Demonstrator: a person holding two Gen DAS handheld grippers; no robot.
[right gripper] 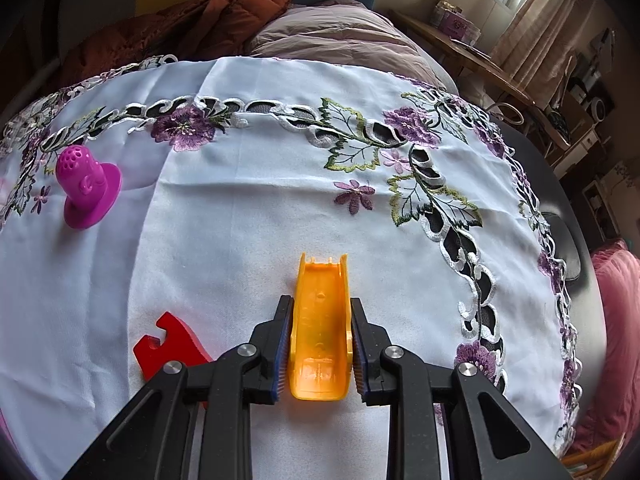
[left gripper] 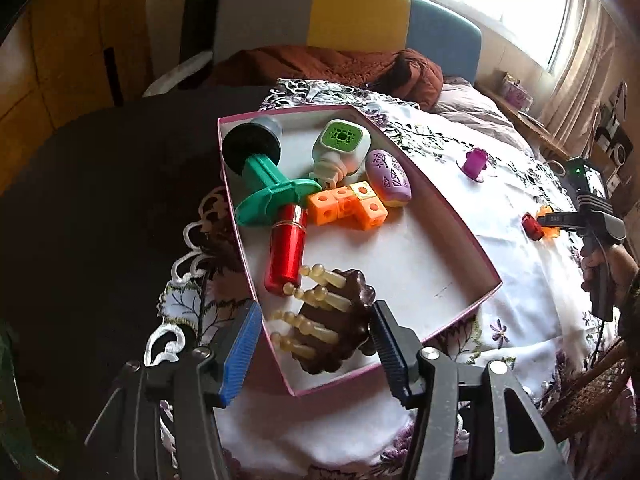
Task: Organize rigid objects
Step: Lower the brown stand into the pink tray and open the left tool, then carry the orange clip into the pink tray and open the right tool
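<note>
A pink-rimmed white box (left gripper: 460, 280) sits on the embroidered cloth and holds several toys: a green-and-black roller (left gripper: 260, 172), a red cylinder (left gripper: 286, 248), orange cubes (left gripper: 346, 204), a purple oval (left gripper: 390, 178), a green-topped white piece (left gripper: 342, 146). A brown massager with amber prongs (left gripper: 328, 320) lies in the box's near corner, between the wide-open fingers of my left gripper (left gripper: 312, 344), which do not touch it. My right gripper (right gripper: 320, 344) is shut on an orange channel piece (right gripper: 322, 320) on the cloth. A red piece (right gripper: 170, 344) lies just left of it.
A magenta hat-shaped toy (right gripper: 86, 186) stands on the cloth at the far left; it also shows in the left wrist view (left gripper: 474, 164). A brown quilt (left gripper: 332, 66) and a pillow (right gripper: 340, 40) lie behind the cloth. A wooden table (right gripper: 460, 44) stands at the right.
</note>
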